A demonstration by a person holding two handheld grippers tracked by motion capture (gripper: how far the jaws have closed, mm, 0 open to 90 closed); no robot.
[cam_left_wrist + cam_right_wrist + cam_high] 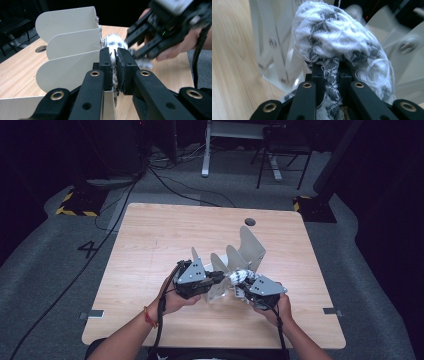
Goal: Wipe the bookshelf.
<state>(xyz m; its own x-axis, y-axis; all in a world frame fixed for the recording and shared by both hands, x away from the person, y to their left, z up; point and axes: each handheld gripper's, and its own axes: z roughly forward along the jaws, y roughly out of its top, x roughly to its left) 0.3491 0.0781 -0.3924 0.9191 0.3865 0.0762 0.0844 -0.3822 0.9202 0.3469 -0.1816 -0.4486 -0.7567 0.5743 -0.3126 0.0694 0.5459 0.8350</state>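
Where seen close, sock (337,45) shows grey pattern.

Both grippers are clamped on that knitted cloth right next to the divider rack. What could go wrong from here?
The left gripper and right gripper both pinch the white-and-grey patterned knitted cloth, so pulling apart could stretch it or slip it from one grip. Loose threads on the cloth might snag on the beige metal divider rack, close beside it. A tug could also drag or tip the rack on the light wooden table.
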